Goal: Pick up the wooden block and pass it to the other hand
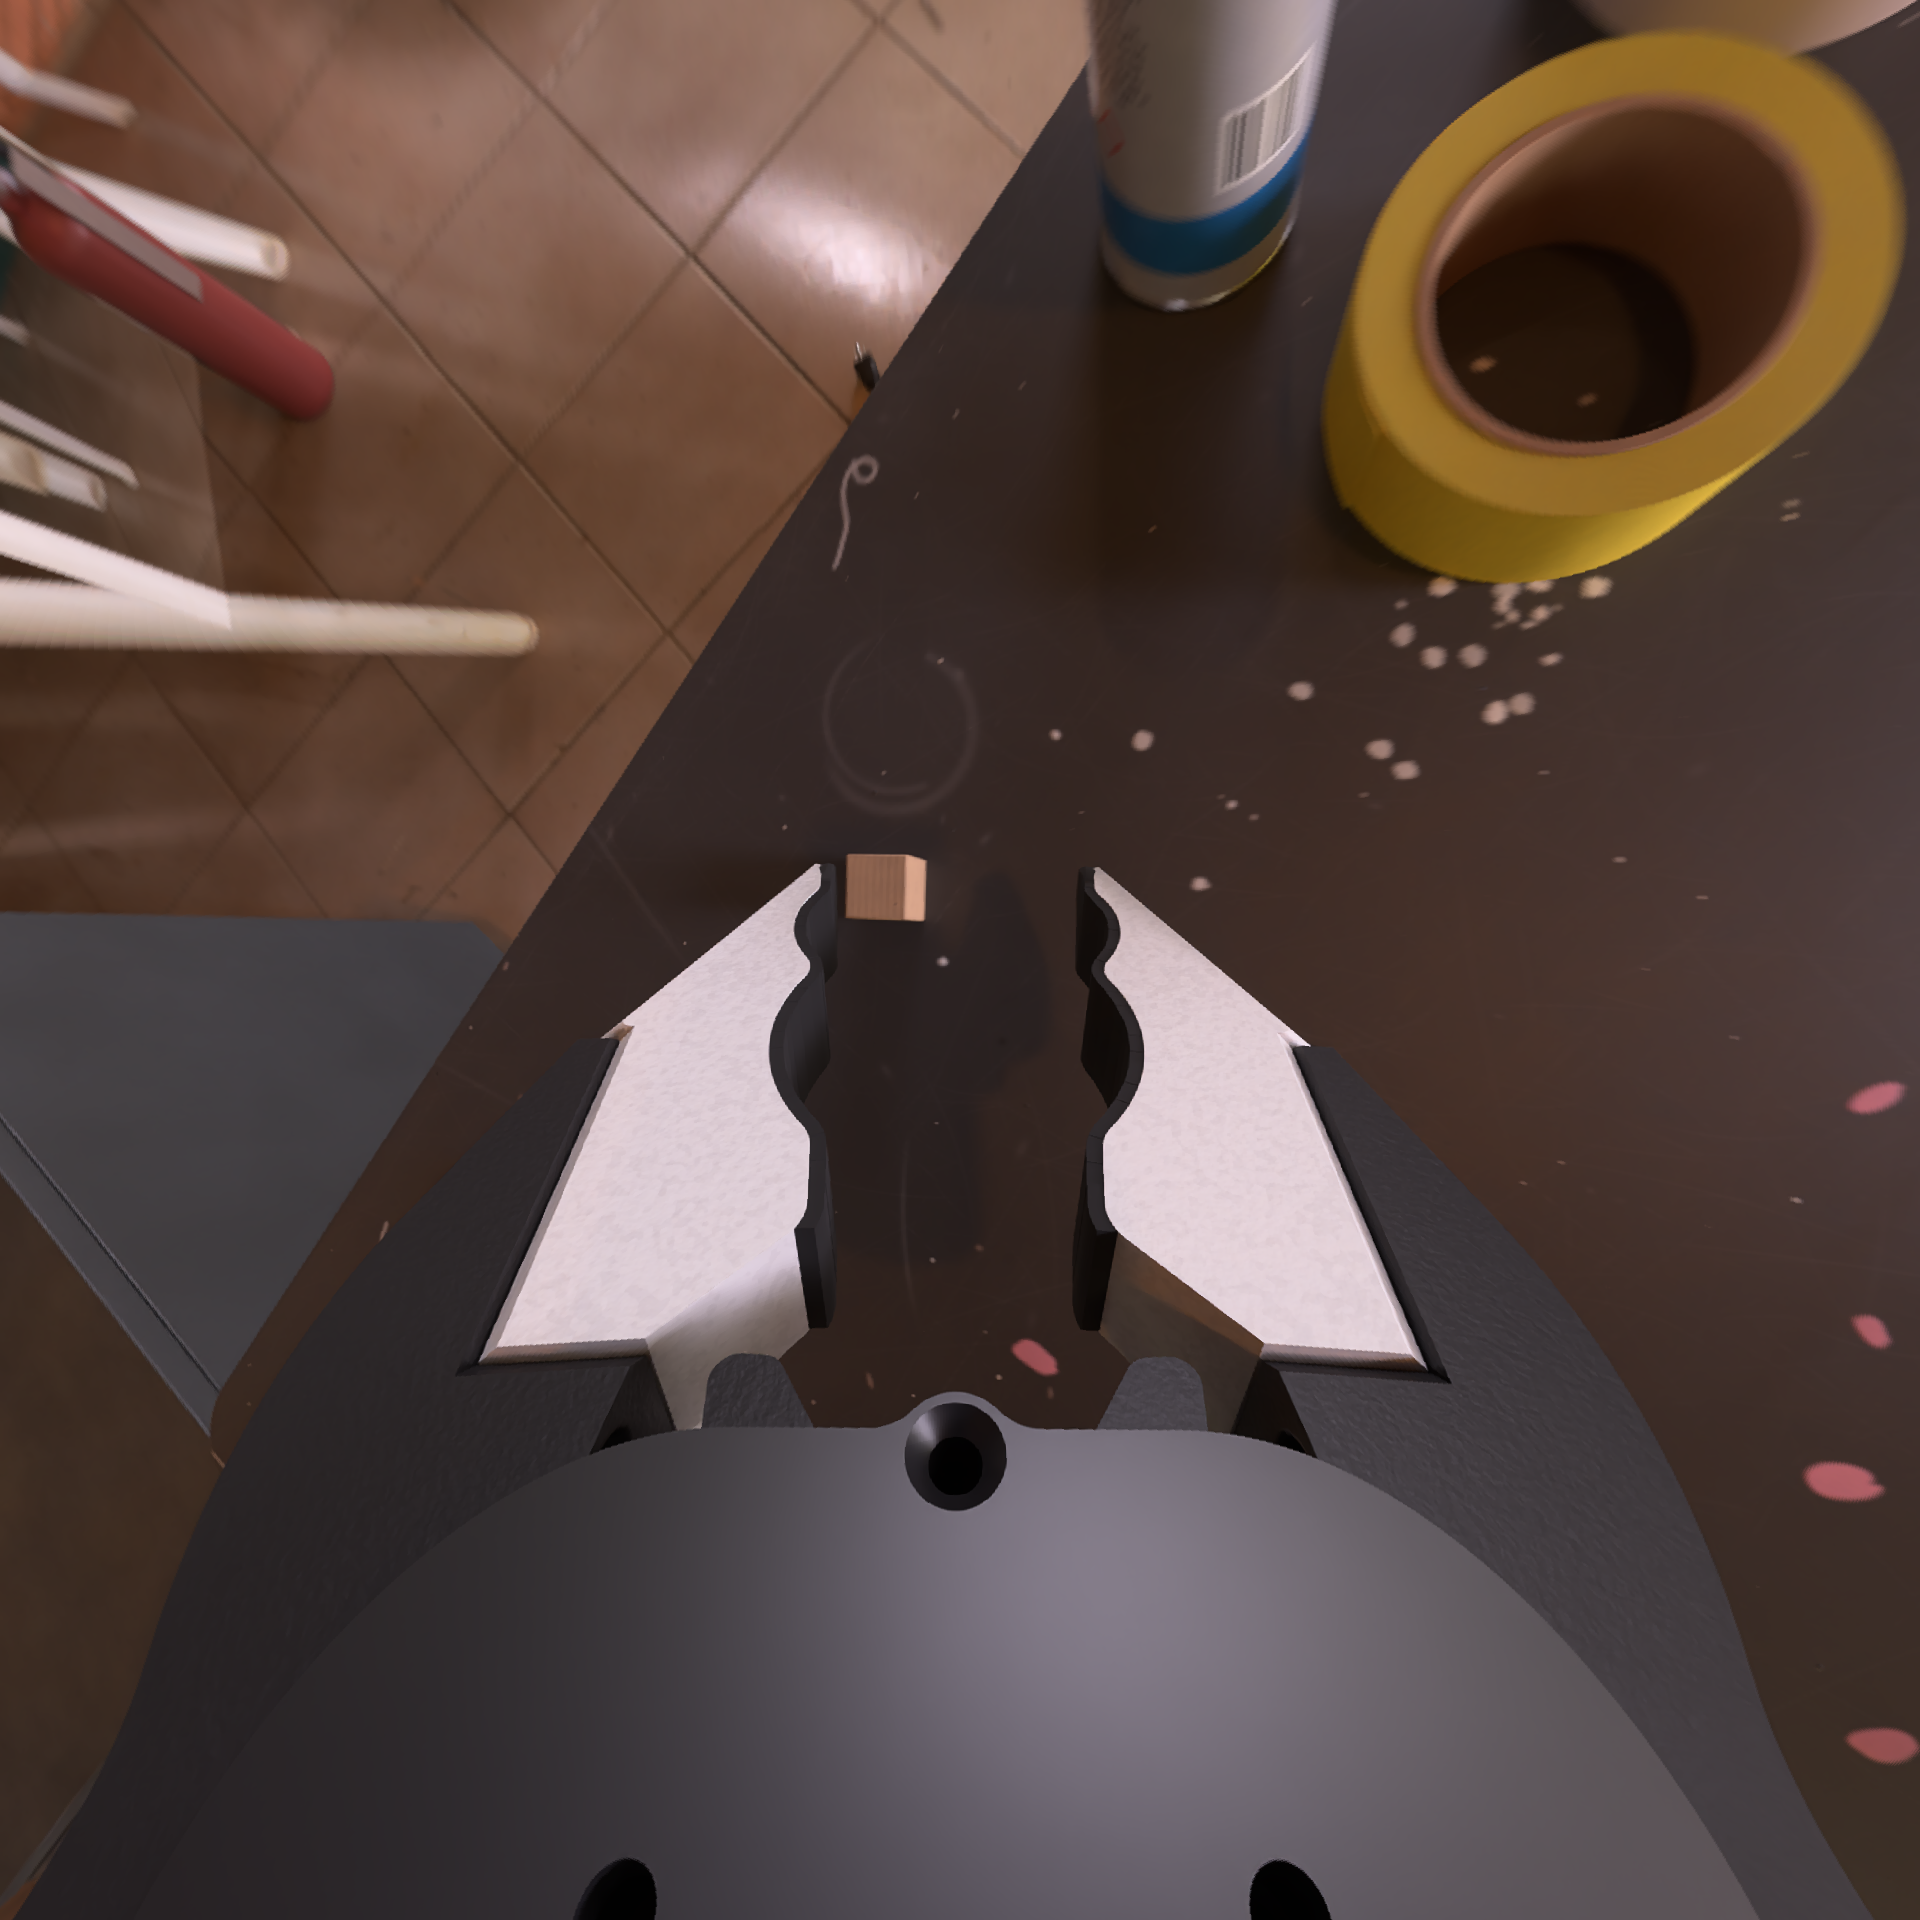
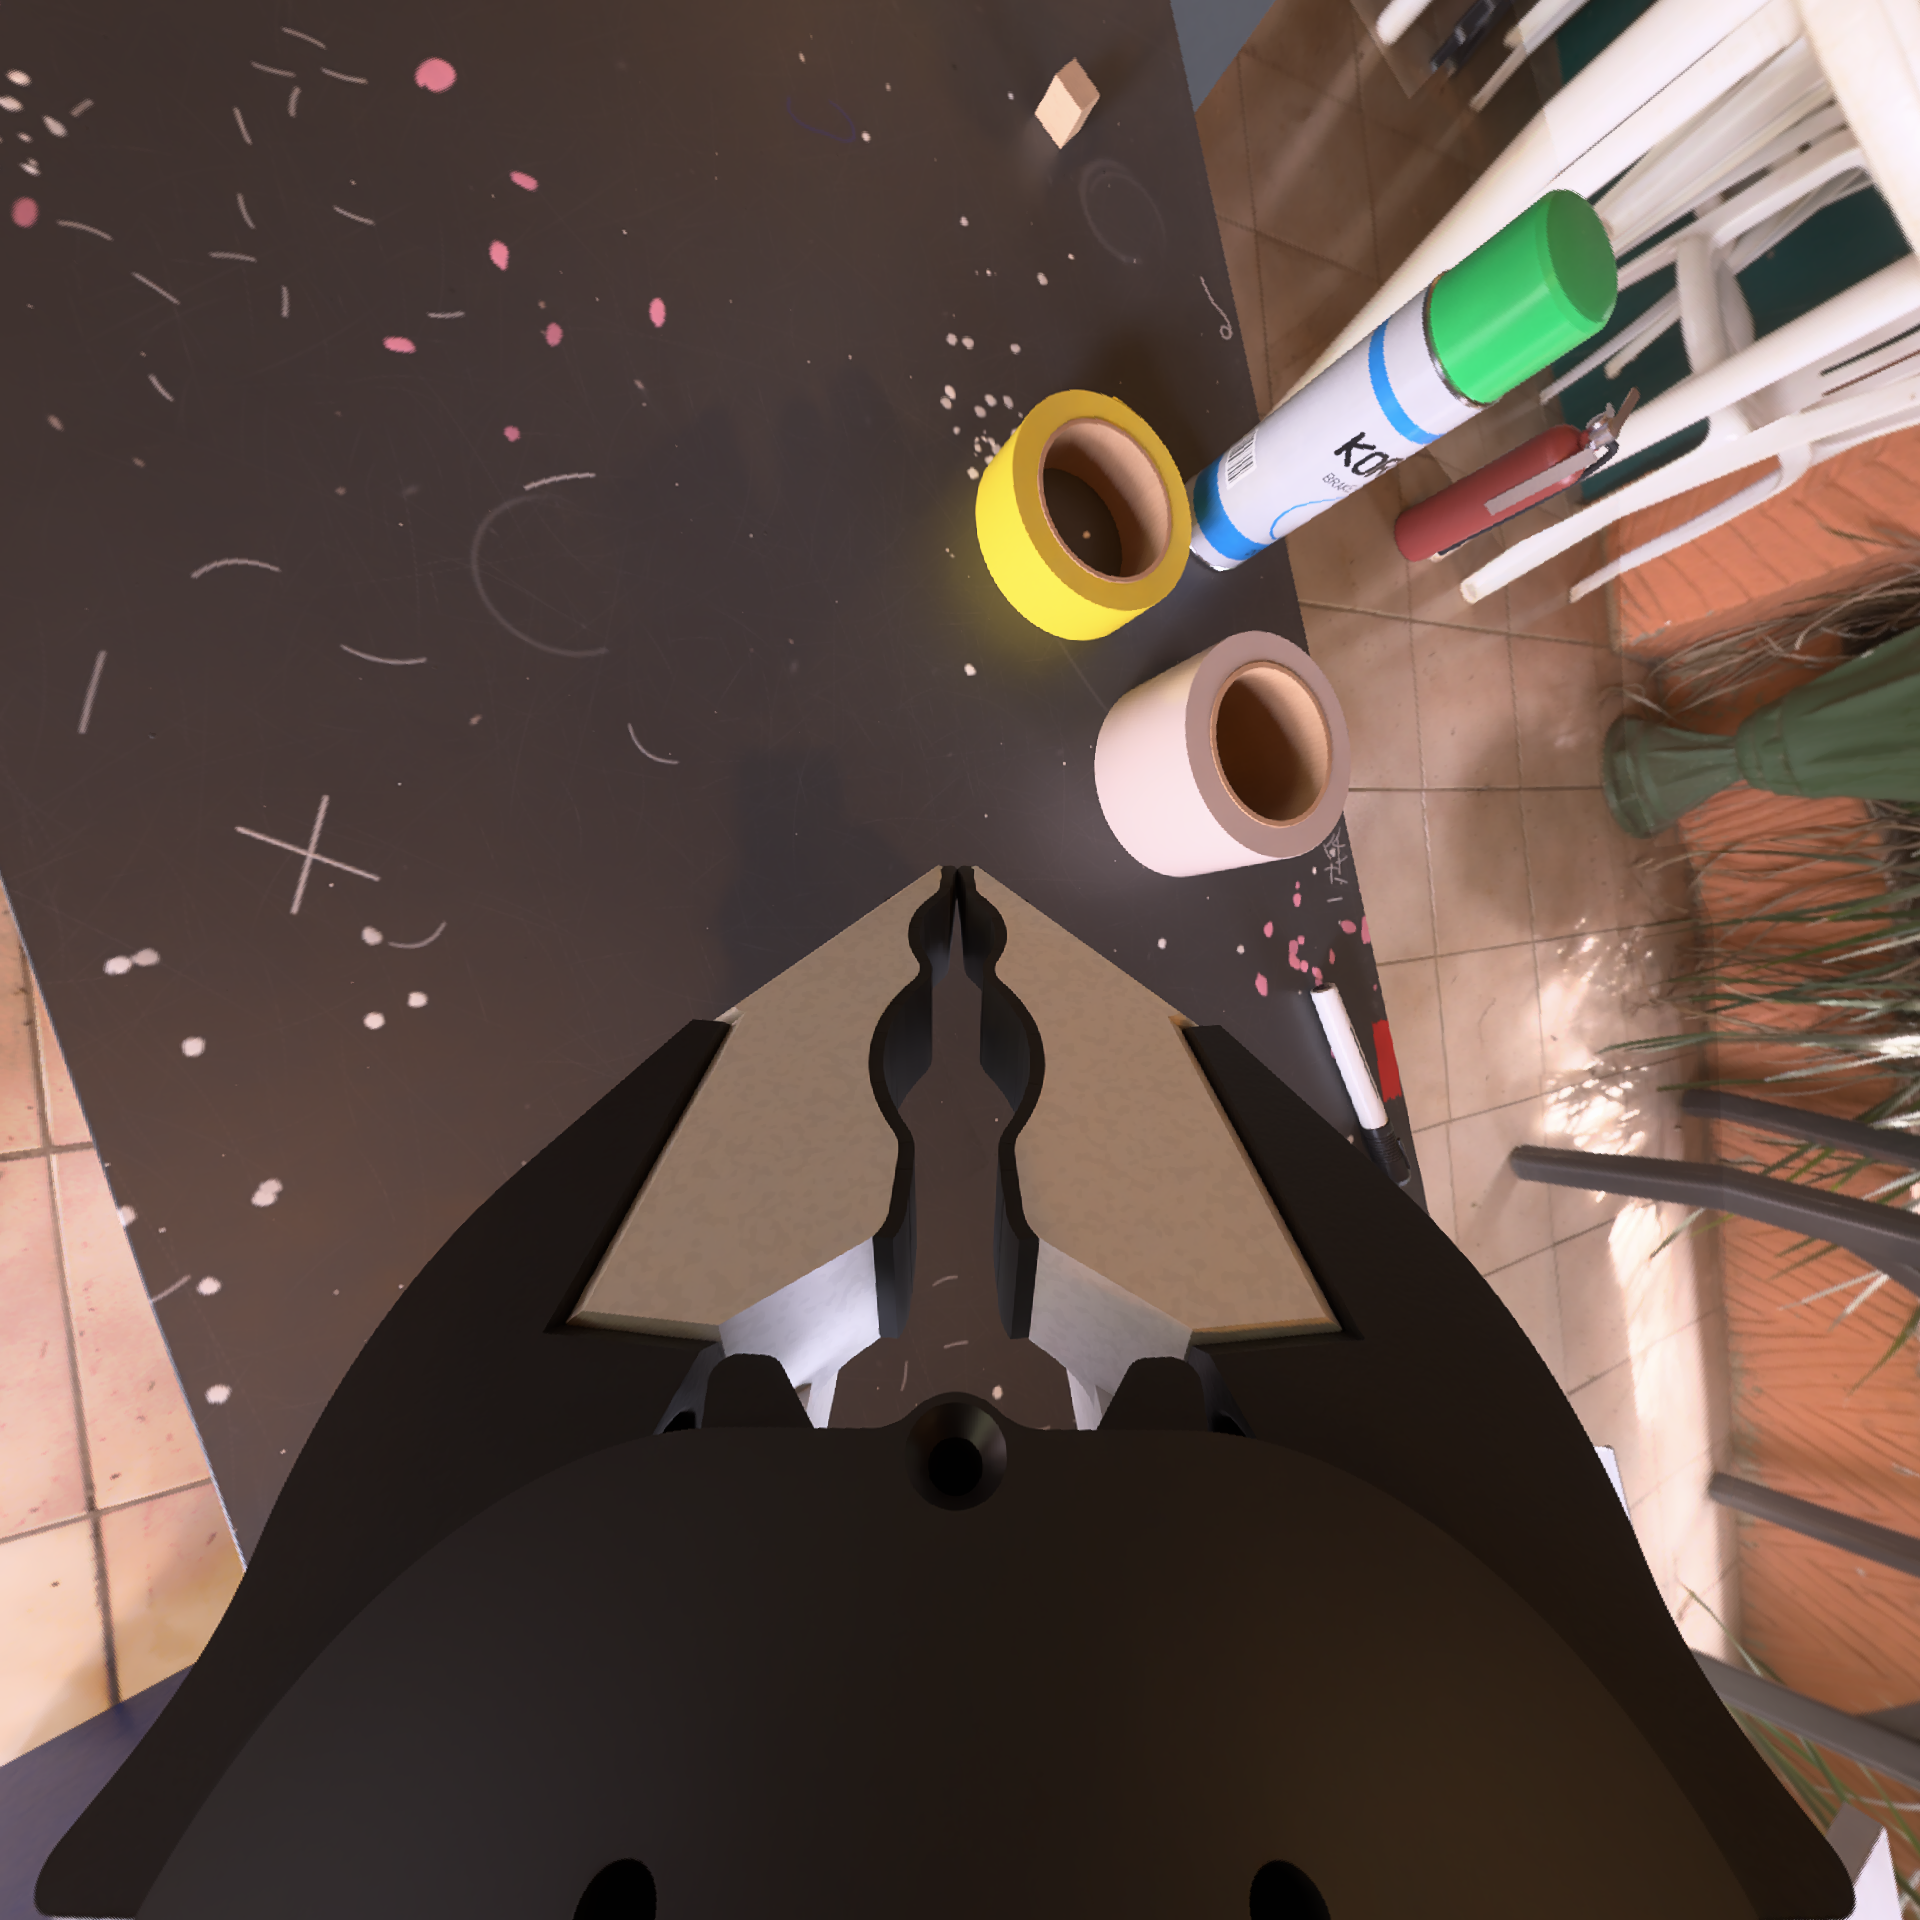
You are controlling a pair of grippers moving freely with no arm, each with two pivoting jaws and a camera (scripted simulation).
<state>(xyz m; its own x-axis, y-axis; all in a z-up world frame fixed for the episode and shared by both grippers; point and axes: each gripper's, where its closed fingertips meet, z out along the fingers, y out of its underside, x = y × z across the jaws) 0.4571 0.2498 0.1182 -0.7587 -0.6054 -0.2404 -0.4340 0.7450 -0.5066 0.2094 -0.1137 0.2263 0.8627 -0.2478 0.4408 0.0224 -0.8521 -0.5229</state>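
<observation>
A small wooden block point(image 1: 884, 888) lies on the dark table point(image 1: 1195, 883), just beyond my left fingertip and left of the gap's centre. My left gripper point(image 1: 954, 896) is open and empty, hovering above the table. In the right wrist view the block point(image 2: 1066, 102) sits far off near the table's far right edge. My right gripper point(image 2: 957, 878) is shut and empty, above the table, well short of the block.
A yellow tape roll point(image 1: 1600, 312) point(image 2: 1081, 514), a white tape roll point(image 2: 1221, 753) and a spray can with a green cap point(image 1: 1205, 156) point(image 2: 1392, 405) stand along the table edge. A white marker point(image 2: 1351, 1070) lies at the edge. Tiled floor point(image 1: 468, 312) lies left of the table.
</observation>
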